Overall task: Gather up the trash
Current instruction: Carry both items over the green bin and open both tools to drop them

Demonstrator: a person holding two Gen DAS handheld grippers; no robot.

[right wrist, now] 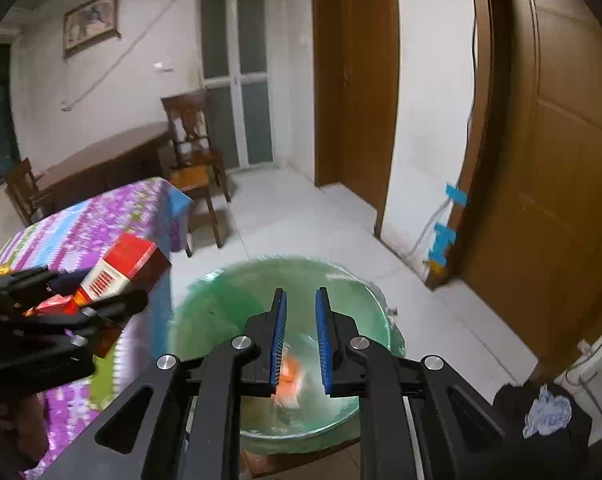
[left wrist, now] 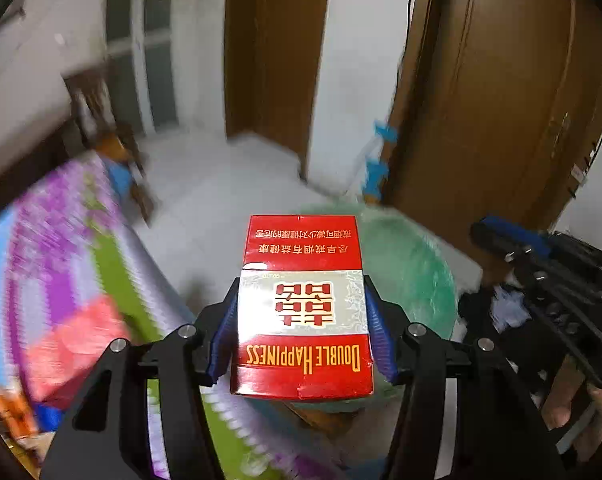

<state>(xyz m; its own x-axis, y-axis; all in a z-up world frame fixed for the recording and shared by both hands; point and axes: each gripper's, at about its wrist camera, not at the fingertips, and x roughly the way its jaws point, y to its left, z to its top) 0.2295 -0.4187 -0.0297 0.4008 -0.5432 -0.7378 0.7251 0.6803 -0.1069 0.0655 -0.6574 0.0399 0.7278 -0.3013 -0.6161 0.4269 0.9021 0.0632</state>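
My left gripper [left wrist: 301, 280] is shut on a red and white "Double Happiness" cigarette pack [left wrist: 301, 304], its blue pads pressing the pack's two sides. It holds the pack above the near rim of a round bin lined with a green bag [left wrist: 413, 264]. From the right wrist view the pack [right wrist: 121, 268] and left gripper [right wrist: 101, 304] show at the left, beside the table's edge. My right gripper [right wrist: 300, 290] hangs over the green bin [right wrist: 229, 292], jaws close together with nothing between them. Orange trash [right wrist: 291, 372] lies blurred inside the bin.
A table with a purple patterned cloth [right wrist: 81, 220] stands left of the bin. A wooden chair [right wrist: 193, 148] and a brown table sit behind it. Brown doors [right wrist: 561, 160] line the right wall. A dark heap with a crumpled pale-blue wrapper [right wrist: 549, 408] lies at lower right.
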